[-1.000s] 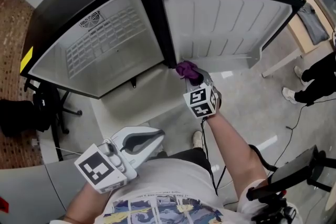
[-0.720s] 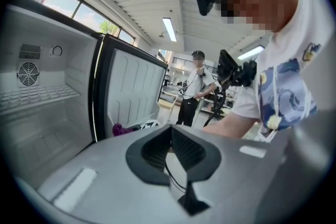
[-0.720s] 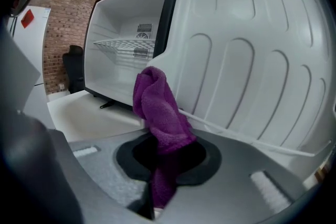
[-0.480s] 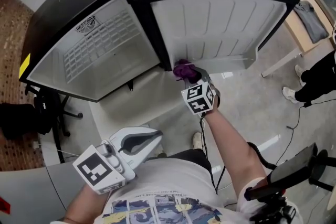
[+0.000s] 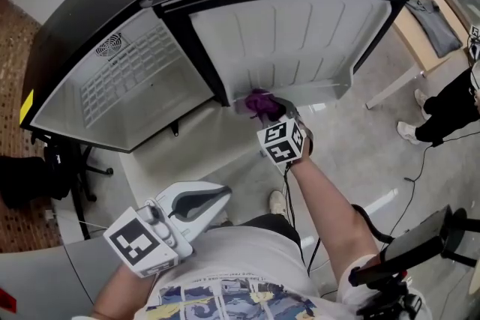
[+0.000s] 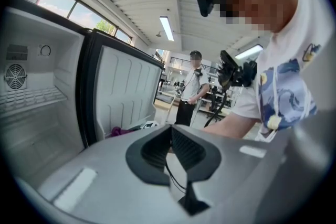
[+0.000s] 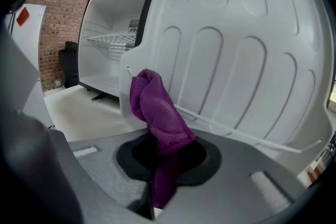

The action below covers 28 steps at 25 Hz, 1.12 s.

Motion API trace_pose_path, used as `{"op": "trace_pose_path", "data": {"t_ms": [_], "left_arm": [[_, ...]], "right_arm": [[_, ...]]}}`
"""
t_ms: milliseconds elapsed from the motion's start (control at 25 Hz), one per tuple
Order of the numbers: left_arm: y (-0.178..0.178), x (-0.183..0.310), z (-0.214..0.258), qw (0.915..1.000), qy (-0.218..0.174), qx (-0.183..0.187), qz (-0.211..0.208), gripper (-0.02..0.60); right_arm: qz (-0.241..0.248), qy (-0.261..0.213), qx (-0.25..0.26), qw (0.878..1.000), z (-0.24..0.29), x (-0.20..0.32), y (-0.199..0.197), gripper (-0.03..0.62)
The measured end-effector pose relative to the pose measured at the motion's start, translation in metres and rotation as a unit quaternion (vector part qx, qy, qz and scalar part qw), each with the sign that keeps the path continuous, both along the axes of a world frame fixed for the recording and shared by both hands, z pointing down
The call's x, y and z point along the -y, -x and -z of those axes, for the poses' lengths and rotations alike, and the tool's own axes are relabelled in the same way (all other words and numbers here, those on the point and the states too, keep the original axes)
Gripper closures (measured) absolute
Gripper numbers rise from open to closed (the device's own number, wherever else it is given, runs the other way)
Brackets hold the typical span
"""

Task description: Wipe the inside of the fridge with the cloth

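Arm outstretched, right gripper clamps cloth at fridge door; left gripper hangs low, jaws together.

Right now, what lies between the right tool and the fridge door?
Only the purple cloth, held in the right tool, lies before the fridge door; the right gripper view shows it.

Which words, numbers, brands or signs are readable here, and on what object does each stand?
No words or numbers are readable.
Marker cube: only black-and-white squares, no letters.
Yellow sticker on the fridge: too small to read.
Grey label inside the fridge: blurred.
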State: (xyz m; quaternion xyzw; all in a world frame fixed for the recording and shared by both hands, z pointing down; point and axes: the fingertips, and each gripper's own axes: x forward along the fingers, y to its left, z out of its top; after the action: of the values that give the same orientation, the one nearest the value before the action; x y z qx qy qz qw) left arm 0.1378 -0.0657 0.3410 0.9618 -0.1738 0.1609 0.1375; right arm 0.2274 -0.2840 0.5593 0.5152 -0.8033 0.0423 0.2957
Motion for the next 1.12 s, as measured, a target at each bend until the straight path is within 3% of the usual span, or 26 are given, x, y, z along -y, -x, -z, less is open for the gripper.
{"op": "trace_pose_path", "data": {"t_ms": [520, 1120], "left_arm": [[-0.032, 0.008, 0.0, 0.9997, 0.003, -0.018, -0.015, 0.575], [-0.064, 0.006, 0.0, 0.9993, 0.002, -0.015, -0.035, 0.575]], "right_arm": [[-0.03, 0.008, -0.019, 0.999, -0.003, 0.002, -0.054, 0.54], [-0.071, 0.014, -0.025, 0.997, -0.005, -0.003, -0.117, 0.54]]}}
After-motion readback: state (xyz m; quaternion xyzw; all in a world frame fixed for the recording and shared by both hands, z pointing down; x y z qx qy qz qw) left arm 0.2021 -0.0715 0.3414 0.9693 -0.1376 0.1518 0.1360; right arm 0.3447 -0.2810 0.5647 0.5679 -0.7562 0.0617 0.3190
